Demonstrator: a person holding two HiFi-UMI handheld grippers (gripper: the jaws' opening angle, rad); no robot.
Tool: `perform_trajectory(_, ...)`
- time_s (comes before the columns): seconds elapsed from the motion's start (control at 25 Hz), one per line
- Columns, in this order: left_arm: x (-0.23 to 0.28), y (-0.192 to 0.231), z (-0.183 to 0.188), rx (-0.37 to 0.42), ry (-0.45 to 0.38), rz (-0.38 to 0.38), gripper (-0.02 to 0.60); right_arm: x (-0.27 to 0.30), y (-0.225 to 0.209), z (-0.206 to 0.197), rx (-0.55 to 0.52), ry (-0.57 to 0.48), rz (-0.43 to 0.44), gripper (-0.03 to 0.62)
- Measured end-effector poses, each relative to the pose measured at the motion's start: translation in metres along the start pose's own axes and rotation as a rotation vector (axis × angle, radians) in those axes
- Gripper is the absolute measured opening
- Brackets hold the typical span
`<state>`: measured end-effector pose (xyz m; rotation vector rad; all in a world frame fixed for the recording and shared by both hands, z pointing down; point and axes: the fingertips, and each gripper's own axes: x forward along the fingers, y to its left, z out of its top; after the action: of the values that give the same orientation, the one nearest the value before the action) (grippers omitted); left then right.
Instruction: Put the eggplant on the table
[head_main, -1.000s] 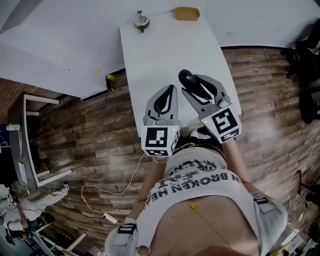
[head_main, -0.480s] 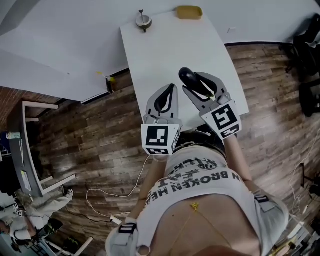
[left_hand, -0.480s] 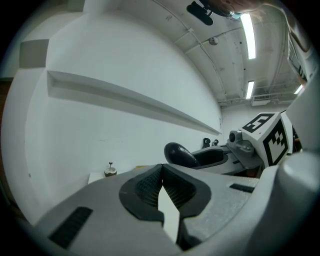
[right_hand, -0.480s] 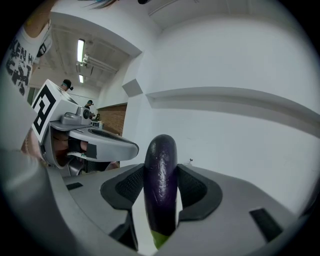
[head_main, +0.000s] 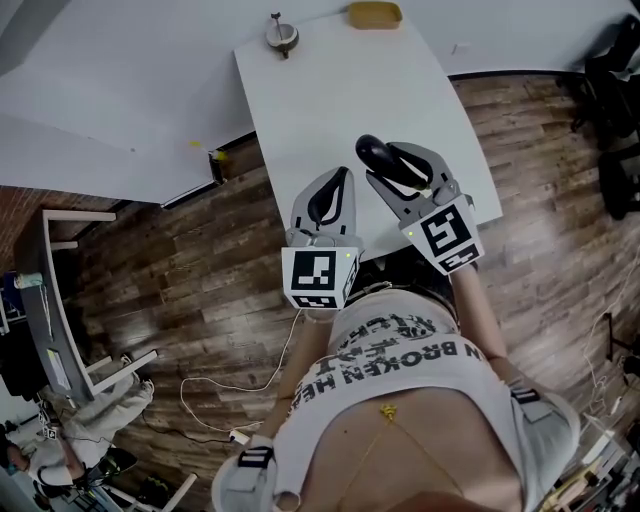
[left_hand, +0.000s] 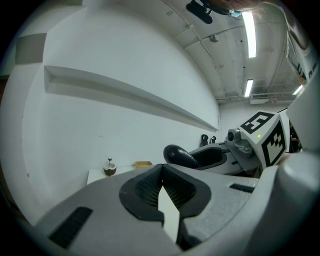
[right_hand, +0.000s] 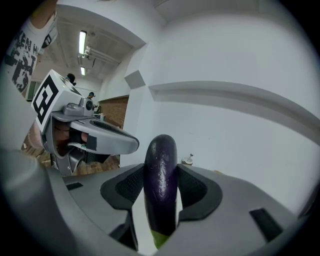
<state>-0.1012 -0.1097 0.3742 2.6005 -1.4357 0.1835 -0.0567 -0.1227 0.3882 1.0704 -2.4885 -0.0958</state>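
Head view: a person's left hand-held gripper is clenched on nothing, while the right hand-held gripper, just beside it, grasps the dark eggplant. The eggplant's rounded end pokes out past the jaw tips. Both are held over the near end of the white worktop. Well beyond the jaw tips, at the far end, sit a small round cup and a yellow object.

Left gripper view: the jaws meet at their tips, with nothing between the ribbed pads. Just to this hand-held gripper's right, the eggplant juts from the other gripper's jaws. The cup and the yellow object lie ahead, to the left.

Right gripper view: the purple eggplant lies lengthwise between the jaws, a pad pressed to each side and its green stem end toward the camera. The left hand-held gripper is close by on the left.
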Motion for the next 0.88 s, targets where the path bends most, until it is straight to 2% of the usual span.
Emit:
perform_trajectory(0.56,0.05,-0.019,0.021,-0.013,-0.019,0.079,0.006,-0.004,-0.056,-0.007,-0.033,-0.006,0.082,0.204)
perform_trajectory(0.88,0.061,-0.026,0.02,-0.009,-0.009,0.111,0.006,-0.003,-0.067,-0.017,-0.029,-0.011,0.118,0.204)
